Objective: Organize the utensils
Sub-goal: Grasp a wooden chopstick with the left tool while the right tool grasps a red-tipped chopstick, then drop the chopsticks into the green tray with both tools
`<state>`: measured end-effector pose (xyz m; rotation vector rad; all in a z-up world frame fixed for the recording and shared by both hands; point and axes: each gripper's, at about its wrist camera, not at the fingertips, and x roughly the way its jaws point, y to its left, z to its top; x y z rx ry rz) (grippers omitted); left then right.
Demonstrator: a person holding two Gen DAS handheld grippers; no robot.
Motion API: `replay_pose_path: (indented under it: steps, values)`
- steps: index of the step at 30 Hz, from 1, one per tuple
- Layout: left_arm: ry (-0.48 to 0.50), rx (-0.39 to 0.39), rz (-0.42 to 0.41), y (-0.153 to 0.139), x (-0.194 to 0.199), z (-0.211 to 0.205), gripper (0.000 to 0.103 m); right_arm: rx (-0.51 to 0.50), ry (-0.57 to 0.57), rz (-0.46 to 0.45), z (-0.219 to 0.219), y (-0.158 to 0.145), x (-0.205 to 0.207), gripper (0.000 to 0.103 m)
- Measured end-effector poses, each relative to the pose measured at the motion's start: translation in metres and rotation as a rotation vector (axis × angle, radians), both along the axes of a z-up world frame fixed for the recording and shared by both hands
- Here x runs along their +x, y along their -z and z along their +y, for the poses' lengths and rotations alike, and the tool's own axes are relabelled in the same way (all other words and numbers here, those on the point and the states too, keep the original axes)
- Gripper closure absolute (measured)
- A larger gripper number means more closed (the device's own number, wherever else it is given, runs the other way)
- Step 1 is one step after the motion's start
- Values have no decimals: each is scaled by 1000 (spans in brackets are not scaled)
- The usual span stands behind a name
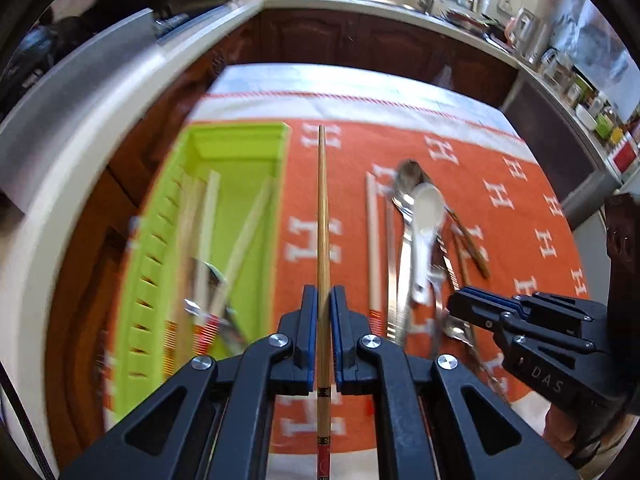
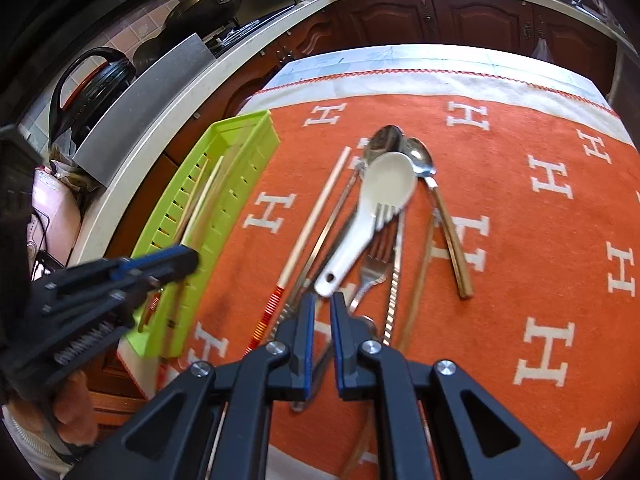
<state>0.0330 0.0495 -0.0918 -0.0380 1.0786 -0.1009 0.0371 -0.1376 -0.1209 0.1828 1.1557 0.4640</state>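
Observation:
My left gripper [image 1: 323,296] is shut on a thin wooden chopstick [image 1: 323,208], which sticks out forward above the orange cloth, just right of the green tray [image 1: 240,140]. The tray holds several chopsticks and some metal cutlery. A pile lies on the cloth: a white spoon [image 2: 388,180], metal spoons [image 2: 420,158], a fork [image 2: 376,256] and a pale chopstick with a red-striped end [image 2: 316,216]. My right gripper [image 2: 322,308] hovers over the near end of that pile, shut, with nothing seen between its fingers. In the right wrist view the left gripper [image 2: 188,258] is blurred beside the tray [image 2: 240,128].
The orange cloth [image 2: 520,240] with white H marks covers the table. A white counter edge [image 1: 120,100] curves close along the left of the tray, with dark wooden cabinets [image 2: 400,16] beyond the table's far edge. Pots stand on the stove [image 2: 200,12] at upper left.

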Motion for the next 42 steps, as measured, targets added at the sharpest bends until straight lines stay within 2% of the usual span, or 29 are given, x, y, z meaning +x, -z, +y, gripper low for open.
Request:
replay_pose_path:
  steps: [7, 11, 15, 21, 28, 31, 36, 40, 42]
  values:
    - [-59, 43, 1, 1, 9, 45, 99, 21, 4, 41, 30, 8, 18, 95]
    - [-69, 49, 0, 6, 17, 61, 99, 6, 17, 92, 42, 21, 28, 95]
    - [-63, 47, 15, 13, 25, 69, 98, -51, 43, 126, 51, 33, 35, 95]
    - [-84, 43, 22, 19, 28, 80, 78, -109, 50, 148, 62, 39, 38, 95]
    - [-125, 36, 3, 16, 27, 93, 76, -185, 58, 132, 74, 37, 40, 95]
    - [-136, 37, -5, 14, 25, 98, 73, -173, 80, 139, 74, 37, 43, 95]
    - [-152, 25, -12, 11, 20, 104, 71, -98, 117, 161, 65, 37, 43, 98]
    - [-167, 19, -22, 8, 17, 109, 70, -59, 130, 144, 62, 26, 39, 98]
    - [-183, 20, -31, 6, 15, 113, 66, -29, 138, 133, 60, 18, 37, 98]
